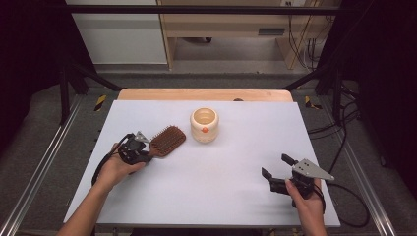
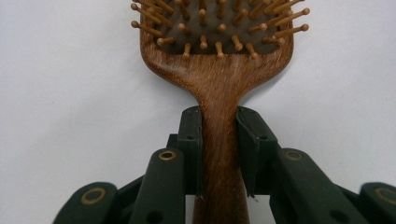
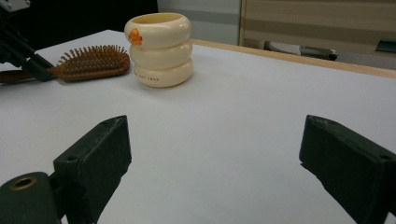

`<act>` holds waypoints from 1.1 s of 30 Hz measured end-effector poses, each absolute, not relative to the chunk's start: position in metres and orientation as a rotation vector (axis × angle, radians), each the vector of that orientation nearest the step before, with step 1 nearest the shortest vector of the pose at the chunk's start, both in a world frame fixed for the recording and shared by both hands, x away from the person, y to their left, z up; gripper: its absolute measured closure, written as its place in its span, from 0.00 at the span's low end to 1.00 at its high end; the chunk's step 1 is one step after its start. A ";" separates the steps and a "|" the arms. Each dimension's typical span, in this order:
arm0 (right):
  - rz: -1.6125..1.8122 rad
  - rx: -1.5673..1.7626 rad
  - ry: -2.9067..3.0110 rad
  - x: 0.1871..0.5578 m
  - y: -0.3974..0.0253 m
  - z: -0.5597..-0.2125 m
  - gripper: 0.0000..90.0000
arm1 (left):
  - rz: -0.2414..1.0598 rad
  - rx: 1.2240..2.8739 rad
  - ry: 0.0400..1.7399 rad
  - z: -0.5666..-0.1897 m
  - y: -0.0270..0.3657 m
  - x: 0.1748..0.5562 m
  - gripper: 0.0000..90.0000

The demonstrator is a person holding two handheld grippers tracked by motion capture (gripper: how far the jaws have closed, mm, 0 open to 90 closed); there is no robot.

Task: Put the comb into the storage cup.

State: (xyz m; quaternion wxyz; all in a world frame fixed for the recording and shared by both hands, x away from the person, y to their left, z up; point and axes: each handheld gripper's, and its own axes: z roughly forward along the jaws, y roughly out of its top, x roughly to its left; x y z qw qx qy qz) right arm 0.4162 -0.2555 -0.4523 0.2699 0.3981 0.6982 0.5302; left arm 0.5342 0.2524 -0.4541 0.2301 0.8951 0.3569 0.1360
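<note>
Nearest to the person, the right gripper (image 1: pixel 281 173) hangs low over the bare right part of the desk (image 1: pixel 221 187), and its jaws stand wide apart with nothing between them. It is well apart from everything else.

A little farther, on the left, the left gripper (image 1: pixel 139 150) holds the brush (image 1: pixel 166 140). In the left gripper view the jaws are pressed on both sides of the narrow wooden handle (image 2: pixel 219 154), just below the place where it widens into the head. The brush lies on the desk with its pins (image 2: pixel 219 28) pointing up, and its head points toward the cup (image 1: pixel 204 125), which is near but not touching.

I think the brush is light and stiff, because it looks like solid wood. The handle seems smooth and tapered, so it could slip along the jaws if the grip is loose; the hold close to the head looks sensible to me, as the heavier end is then near the jaws and will tip less. The pins look thin and should not be squeezed or pushed hard.

Farthest stands the cup, cream-coloured, made like three rings, upright and open on top. It looks rigid, maybe ceramic or plastic, I cannot tell which, and a knock from the brush could tip it.
</note>
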 end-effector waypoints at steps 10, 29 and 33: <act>1.432 1.078 1.878 0.416 -0.255 -0.452 0.10 | 0.404 2.461 0.957 -0.453 0.252 0.531 0.80; 1.431 1.076 1.882 0.416 -0.255 -0.452 0.10 | 0.347 2.522 0.988 -0.444 0.247 0.537 0.80; 1.431 1.075 1.884 0.416 -0.255 -0.452 0.10 | 0.319 2.541 1.001 -0.446 0.246 0.538 0.80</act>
